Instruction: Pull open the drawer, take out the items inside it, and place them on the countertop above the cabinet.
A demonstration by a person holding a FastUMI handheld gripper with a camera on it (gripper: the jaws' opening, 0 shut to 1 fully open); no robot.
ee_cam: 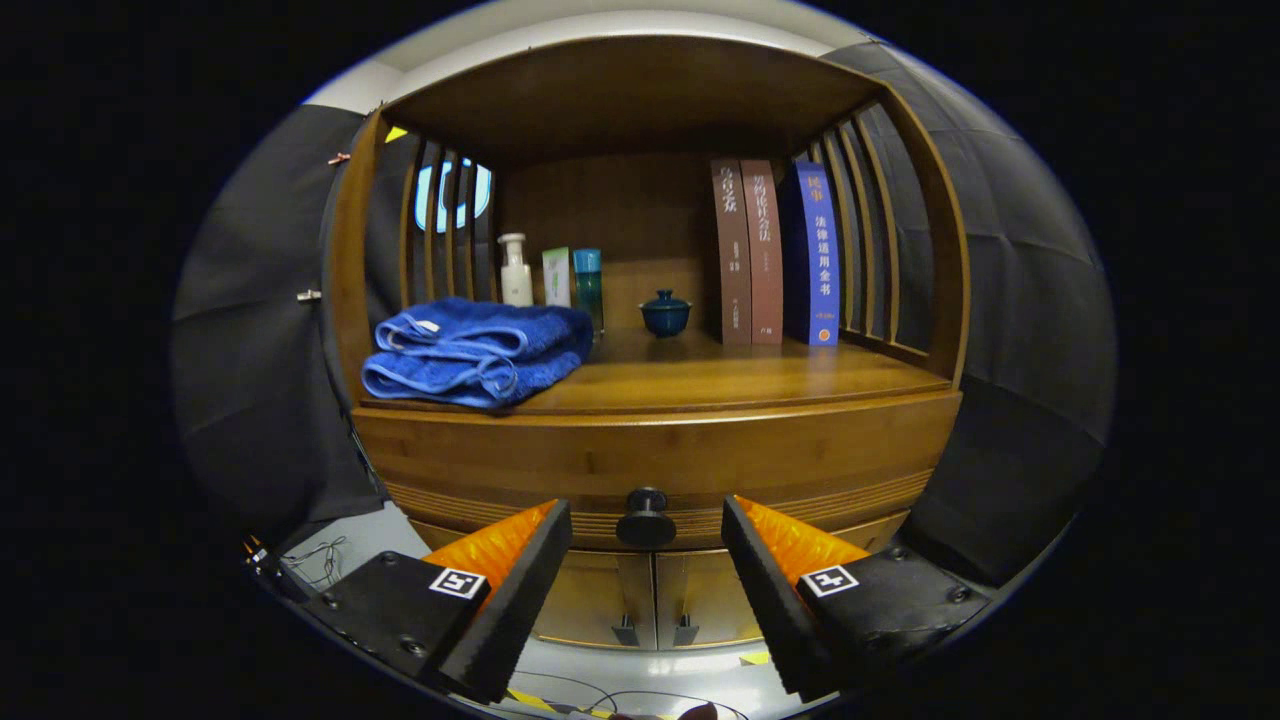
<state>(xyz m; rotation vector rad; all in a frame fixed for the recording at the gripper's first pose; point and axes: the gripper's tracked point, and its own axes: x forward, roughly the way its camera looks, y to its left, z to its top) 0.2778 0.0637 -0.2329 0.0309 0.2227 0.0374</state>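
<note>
Task is at the very start, judging by the layout. The drawer [655, 465] sits flush in the cabinet front, shut, so nothing inside can be seen (contents unknown from here). Its round dark knob [646, 517] is centred low on the drawer front, just ahead of the gripper [646, 555] and lined up w/ the gap between the two fingers. Fingers are spread wide, holding nothing; neither one touches the knob, which sits a bit beyond the tips.

The countertop [720, 375] above the drawer is where the items have to end up. It already carries stuff: a folded blue towel [475, 350] at the front on one side, a white bottle [516, 270], a small box and a teal bottle [588, 285] behind it, a small lidded blue pot [665, 313] mid-back, and three books [775, 252] standing upright on the other side. Bare wood shows in the middle and front, under the books' side, so there's room to set things down.

Below the drawer are two small cabinet doors [655, 600], closed too.

Done so far: approx. nothing beyond lining up on the knob. Left: close on the knob, pull the drawer out, lift out each item, put them on the countertop. Basically the whole job.
</note>
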